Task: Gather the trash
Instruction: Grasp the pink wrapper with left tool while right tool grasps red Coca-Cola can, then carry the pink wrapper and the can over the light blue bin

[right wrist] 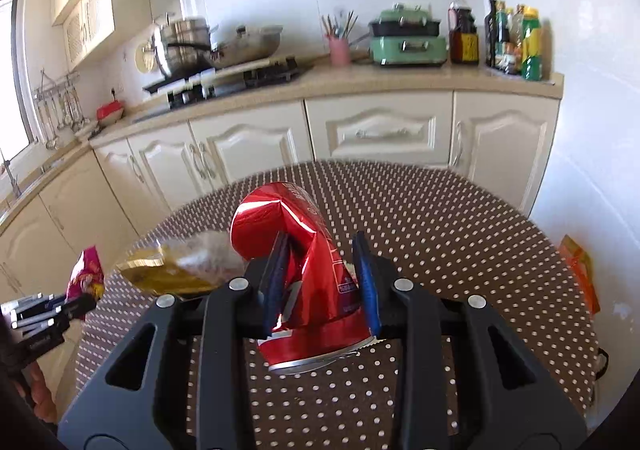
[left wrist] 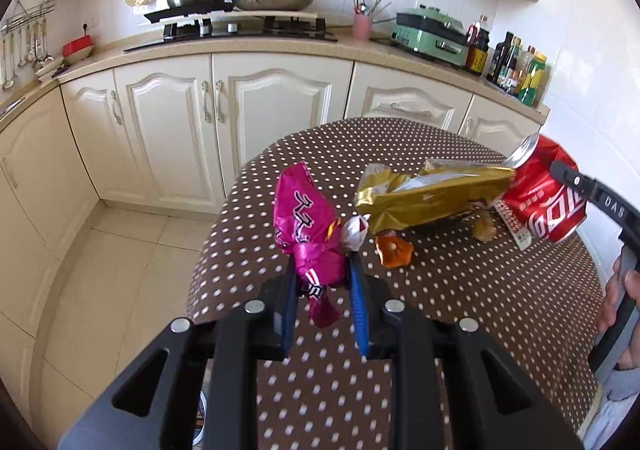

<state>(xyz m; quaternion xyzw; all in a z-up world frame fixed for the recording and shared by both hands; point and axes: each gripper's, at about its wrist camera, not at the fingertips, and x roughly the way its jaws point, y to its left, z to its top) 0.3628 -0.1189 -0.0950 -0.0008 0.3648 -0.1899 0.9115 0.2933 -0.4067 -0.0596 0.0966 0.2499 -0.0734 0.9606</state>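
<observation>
My left gripper [left wrist: 322, 270] is shut on a crumpled magenta snack wrapper [left wrist: 306, 226] and holds it above the polka-dot table [left wrist: 460, 290]. My right gripper [right wrist: 322, 250] is shut on a crushed red cola can [right wrist: 296, 246], lifted over the table [right wrist: 460, 242]. The can [left wrist: 548, 194] also shows at the right in the left wrist view. A gold foil bag [left wrist: 432, 192] lies on the table between the two grippers and shows blurred in the right wrist view [right wrist: 176, 270]. A small orange wrapper [left wrist: 394, 250] and a brown scrap [left wrist: 486, 230] lie near it.
An orange packet [right wrist: 580, 266] sits at the table's right edge. Cream cabinets [left wrist: 240, 110] and a counter with a stove [left wrist: 248, 26], pots, a green appliance [left wrist: 436, 36] and bottles [left wrist: 520, 70] run behind. Tiled floor [left wrist: 112, 270] lies left of the table.
</observation>
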